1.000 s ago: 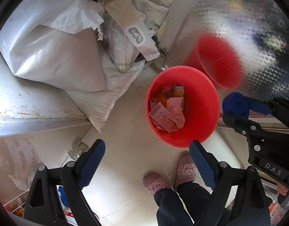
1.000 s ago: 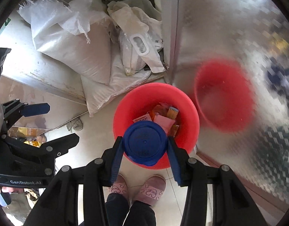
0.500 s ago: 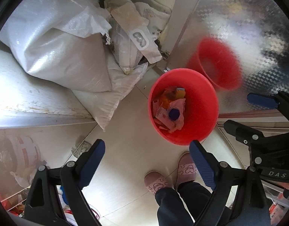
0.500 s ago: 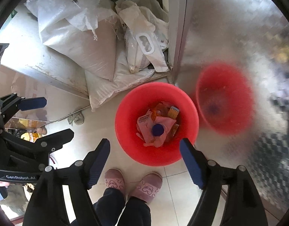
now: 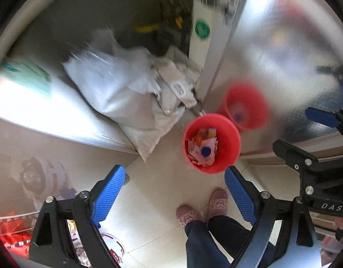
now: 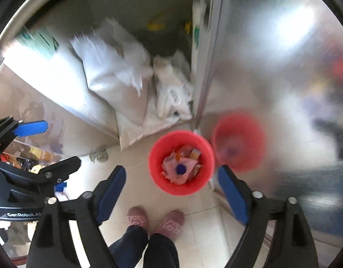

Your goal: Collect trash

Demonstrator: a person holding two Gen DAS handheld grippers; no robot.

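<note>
A red bucket (image 5: 235,144) stands on the pale tile floor, far below both grippers. It holds pink and orange wrappers, and a blue bottle cap (image 5: 206,151) lies on top of them. In the right wrist view the same bucket (image 6: 154,156) and cap (image 6: 181,168) show between the fingers. My left gripper (image 5: 173,177) is open with nothing in it. The jaws of my right gripper (image 6: 171,175) are opening, with nothing between them. Each gripper also shows at the edge of the other's view.
White woven sacks (image 5: 118,93) are piled against the wall beside the bucket. A shiny metal door (image 5: 283,62) to its right mirrors the bucket. A person's feet in pink slippers (image 5: 187,215) stand on the tiles below the grippers. A low ledge (image 5: 48,116) runs along the left.
The right gripper opened and the blue cap fell from it onto the trash in the bucket. Both grippers rose, so the bucket looks smaller and farther away.
</note>
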